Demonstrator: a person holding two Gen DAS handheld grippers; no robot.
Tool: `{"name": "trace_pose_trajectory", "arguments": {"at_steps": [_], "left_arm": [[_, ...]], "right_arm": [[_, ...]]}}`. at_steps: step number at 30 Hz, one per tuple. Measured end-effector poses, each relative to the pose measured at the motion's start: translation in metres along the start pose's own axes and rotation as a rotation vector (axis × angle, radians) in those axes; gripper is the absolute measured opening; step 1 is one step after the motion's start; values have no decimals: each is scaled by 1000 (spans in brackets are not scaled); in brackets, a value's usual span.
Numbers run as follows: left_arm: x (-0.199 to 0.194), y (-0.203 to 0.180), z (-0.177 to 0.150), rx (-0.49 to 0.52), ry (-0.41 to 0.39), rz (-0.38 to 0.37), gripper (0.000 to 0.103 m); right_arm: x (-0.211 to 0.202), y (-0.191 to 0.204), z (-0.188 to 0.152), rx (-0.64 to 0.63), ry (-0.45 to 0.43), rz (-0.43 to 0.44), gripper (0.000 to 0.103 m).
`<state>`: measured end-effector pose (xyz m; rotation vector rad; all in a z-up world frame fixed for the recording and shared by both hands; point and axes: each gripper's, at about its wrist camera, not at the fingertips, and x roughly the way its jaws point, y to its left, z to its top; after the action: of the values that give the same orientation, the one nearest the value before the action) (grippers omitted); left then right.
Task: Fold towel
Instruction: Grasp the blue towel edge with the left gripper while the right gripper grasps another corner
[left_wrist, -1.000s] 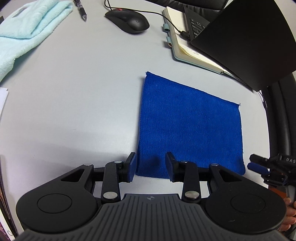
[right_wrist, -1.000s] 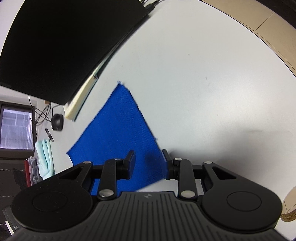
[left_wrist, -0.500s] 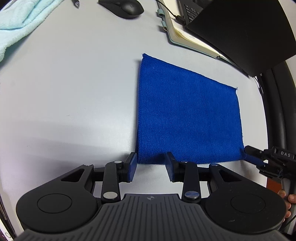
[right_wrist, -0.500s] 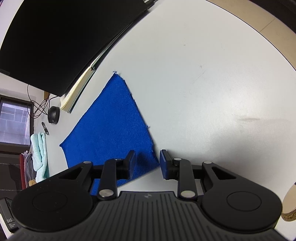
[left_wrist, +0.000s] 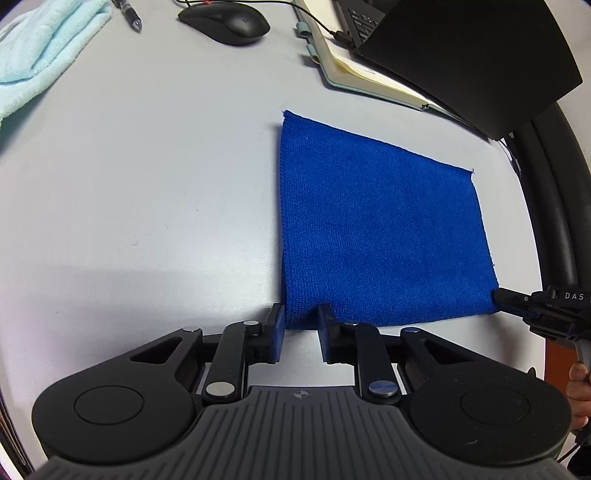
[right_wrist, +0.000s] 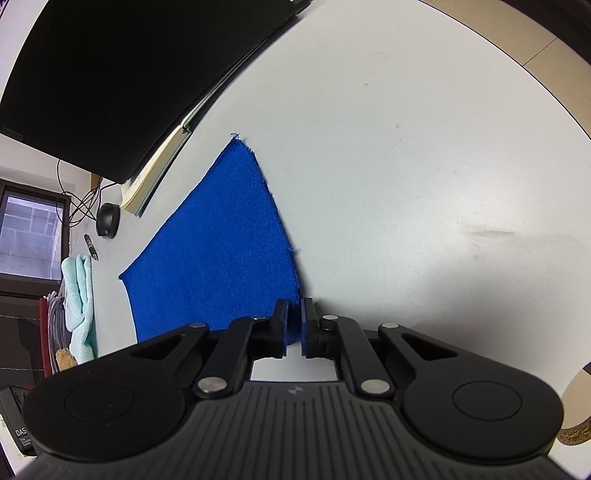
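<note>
A blue towel (left_wrist: 376, 229) lies flat on the white table; it also shows in the right wrist view (right_wrist: 221, 258). My left gripper (left_wrist: 301, 317) straddles the towel's near left corner, its jaws still a little apart with the cloth between them. My right gripper (right_wrist: 294, 314) is shut on the towel's near right corner, the jaws almost touching with cloth between. The right gripper's tips also show in the left wrist view (left_wrist: 513, 297) at that corner.
A black laptop (left_wrist: 461, 55) and an open notebook (left_wrist: 354, 70) lie just beyond the towel. A black mouse (left_wrist: 229, 22), a pen (left_wrist: 129, 13) and a light blue towel (left_wrist: 40, 51) lie at the far left. The table's edge (right_wrist: 480, 33) runs at the right.
Both grippers have narrowed on the towel's near corners. The right one went from open to shut on the corner. The left one closed partway around its corner.
</note>
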<state>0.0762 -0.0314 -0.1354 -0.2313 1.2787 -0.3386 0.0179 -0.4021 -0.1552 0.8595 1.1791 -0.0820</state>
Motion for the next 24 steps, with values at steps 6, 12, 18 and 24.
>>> {"name": "trace_pose_trajectory", "arguments": {"at_steps": [6,12,18,24], "left_arm": [[0,2,-2,7,4,-19,15],[0,1,0,30,-6,-44,29],[3,-3,0,86,-18,-37,29],[3,-7,-4,136,-32,-18,13]], "right_arm": [[-3,-3,-4,7,0,19,11],[-4,-2,-6,-17,6,33,12],[1,-1,-8,-30,18,24,12],[1,0,-6,-55,19,22,11]]}}
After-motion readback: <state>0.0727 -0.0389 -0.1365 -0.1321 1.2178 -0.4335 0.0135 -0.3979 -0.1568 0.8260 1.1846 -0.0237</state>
